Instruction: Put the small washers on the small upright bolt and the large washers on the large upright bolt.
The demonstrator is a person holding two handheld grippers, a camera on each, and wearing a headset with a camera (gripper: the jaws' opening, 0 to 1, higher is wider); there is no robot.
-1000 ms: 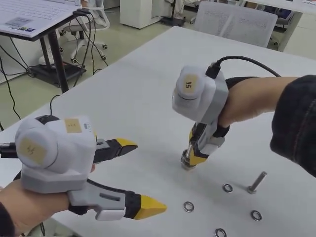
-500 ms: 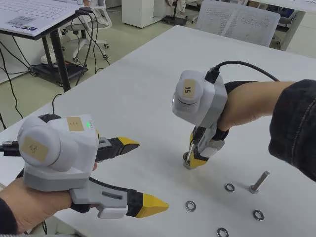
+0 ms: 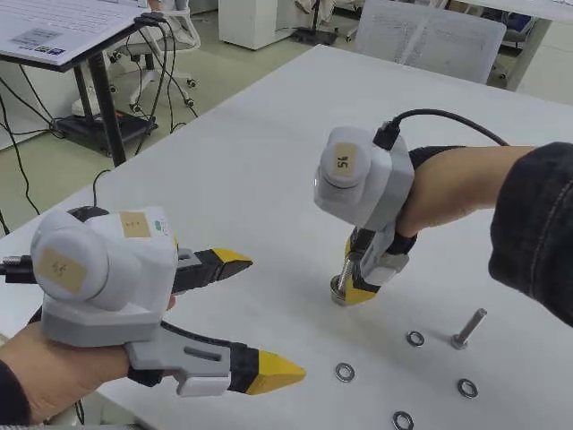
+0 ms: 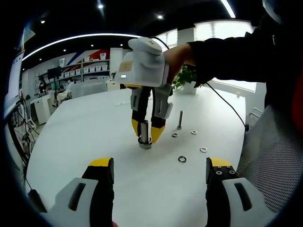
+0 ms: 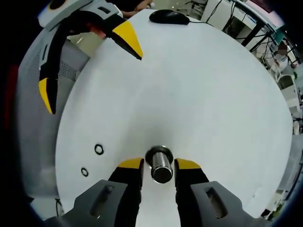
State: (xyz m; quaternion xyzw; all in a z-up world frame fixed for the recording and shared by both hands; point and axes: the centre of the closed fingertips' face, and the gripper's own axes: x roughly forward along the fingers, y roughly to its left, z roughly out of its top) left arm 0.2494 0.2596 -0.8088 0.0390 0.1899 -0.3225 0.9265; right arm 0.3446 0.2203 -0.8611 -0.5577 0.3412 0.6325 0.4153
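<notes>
Little was seen to have moved over the last second: the right gripper (image 3: pixel 351 288) was kept low at the same spot, and only the head view had drifted a touch. The large upright bolt (image 5: pixel 161 168) was found standing on its head near the middle of the white table (image 3: pixel 251 161), with the right gripper's jaws drawn narrow and closed on its shank from both sides. Whether any washer already sat on it could not be told. The small upright bolt (image 3: pixel 467 328) was set well to one side, with four washers lying flat near it (image 3: pixel 345 372) (image 3: pixel 414 339) (image 3: pixel 466 388) (image 3: pixel 402 420); their sizes could not be sorted by eye. The left gripper (image 3: pixel 260 313) was held wide and empty, well apart from the work. A toppled bolt was judged the main hazard, since a sideways pull as the jaws are released or lifted could tip it off its head. A flat washer might also be pushed along the smooth top instead of being caught
</notes>
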